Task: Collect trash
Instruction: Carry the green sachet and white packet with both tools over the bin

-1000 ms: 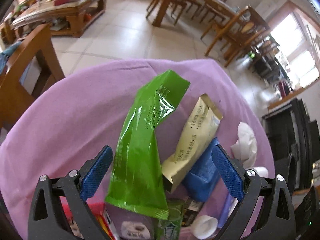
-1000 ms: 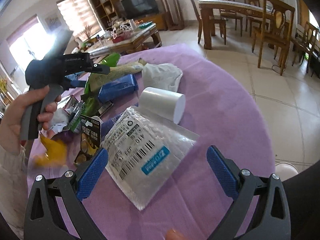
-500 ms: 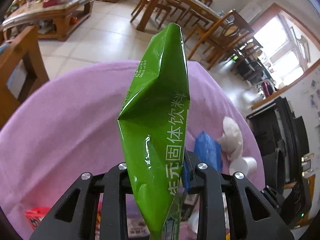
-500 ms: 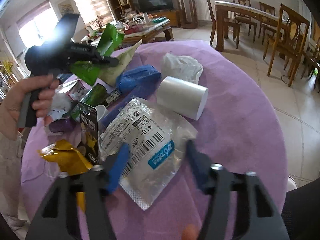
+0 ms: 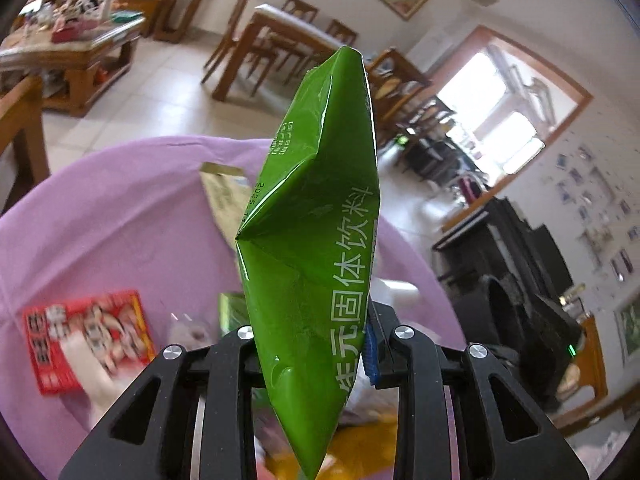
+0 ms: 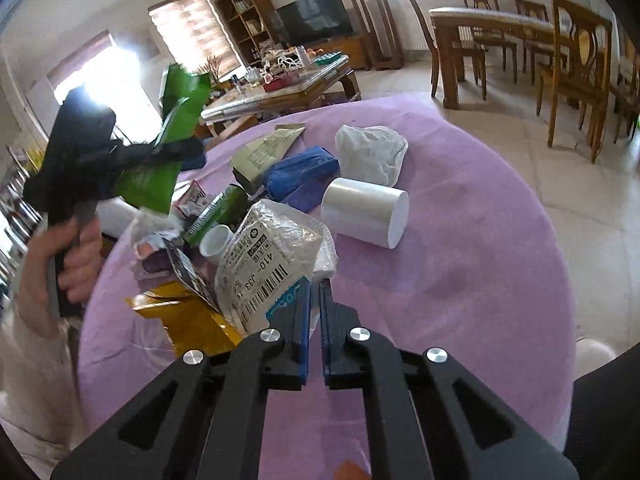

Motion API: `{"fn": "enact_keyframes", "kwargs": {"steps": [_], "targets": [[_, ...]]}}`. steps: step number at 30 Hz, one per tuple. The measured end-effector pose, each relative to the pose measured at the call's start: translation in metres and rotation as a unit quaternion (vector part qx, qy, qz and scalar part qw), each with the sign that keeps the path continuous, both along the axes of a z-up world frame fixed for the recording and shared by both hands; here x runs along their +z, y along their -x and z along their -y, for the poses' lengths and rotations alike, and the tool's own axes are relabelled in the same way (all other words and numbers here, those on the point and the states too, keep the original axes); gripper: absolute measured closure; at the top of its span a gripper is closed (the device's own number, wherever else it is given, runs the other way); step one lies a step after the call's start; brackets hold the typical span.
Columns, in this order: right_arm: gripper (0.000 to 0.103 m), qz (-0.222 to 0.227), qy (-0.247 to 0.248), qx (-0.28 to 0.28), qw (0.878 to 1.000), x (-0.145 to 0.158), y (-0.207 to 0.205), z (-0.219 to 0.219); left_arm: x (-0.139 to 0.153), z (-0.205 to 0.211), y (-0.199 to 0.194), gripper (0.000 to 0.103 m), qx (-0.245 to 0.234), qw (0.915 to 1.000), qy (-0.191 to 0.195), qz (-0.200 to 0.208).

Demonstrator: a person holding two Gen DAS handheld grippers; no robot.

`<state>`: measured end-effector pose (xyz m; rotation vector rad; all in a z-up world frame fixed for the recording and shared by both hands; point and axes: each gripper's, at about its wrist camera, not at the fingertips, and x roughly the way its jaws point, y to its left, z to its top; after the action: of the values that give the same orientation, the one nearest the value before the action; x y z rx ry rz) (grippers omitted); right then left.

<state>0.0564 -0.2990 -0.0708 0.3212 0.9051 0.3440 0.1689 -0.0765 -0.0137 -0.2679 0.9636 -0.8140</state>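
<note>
My left gripper (image 5: 316, 344) is shut on a green drink-powder pouch (image 5: 316, 232) and holds it upright, lifted above the purple table (image 5: 120, 216). In the right wrist view the pouch (image 6: 160, 160) hangs in the left gripper (image 6: 176, 152) above the trash pile. My right gripper (image 6: 314, 292) is shut on the edge of a clear plastic mailer bag with a barcode label (image 6: 268, 264), which rests crumpled on the table (image 6: 460, 248).
On the table lie a white roll (image 6: 366, 212), a crumpled white tissue (image 6: 370, 154), a blue packet (image 6: 300, 174), a beige sachet (image 6: 264, 152), a yellow wrapper (image 6: 188, 316) and a red packet (image 5: 84, 336). Wooden chairs and tables stand around.
My left gripper raised the green pouch higher off the table. My right gripper closed fully on the mailer bag's edge, and the bag crumpled up.
</note>
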Motion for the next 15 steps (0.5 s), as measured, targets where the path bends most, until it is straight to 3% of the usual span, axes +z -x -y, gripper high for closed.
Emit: {"fn": "enact_keyframes", "kwargs": {"steps": [2,4,6,9,15], "targets": [[0.092,-0.004,-0.01,-0.004,1.0,-0.002,0.0,0.0,0.001,-0.001,0.017,0.075,-0.008,0.9999,0.008,0.002],[0.08,-0.011,-0.011,-0.007,1.0,-0.005,-0.002,0.003,-0.001,-0.003,0.029,0.075,-0.023,0.9994,0.025,0.0],[0.011,-0.019,-0.021,-0.009,1.0,-0.009,-0.006,0.004,-0.003,-0.007,0.043,0.075,-0.041,0.9976,0.055,-0.007],[0.007,-0.022,-0.05,-0.008,0.998,-0.012,-0.011,0.007,-0.008,-0.012,0.06,0.075,-0.05,0.9962,0.07,-0.002],[0.01,-0.036,0.007,0.001,0.999,-0.022,-0.034,-0.016,-0.02,-0.024,0.072,0.075,-0.073,0.9904,0.117,-0.008]]}}
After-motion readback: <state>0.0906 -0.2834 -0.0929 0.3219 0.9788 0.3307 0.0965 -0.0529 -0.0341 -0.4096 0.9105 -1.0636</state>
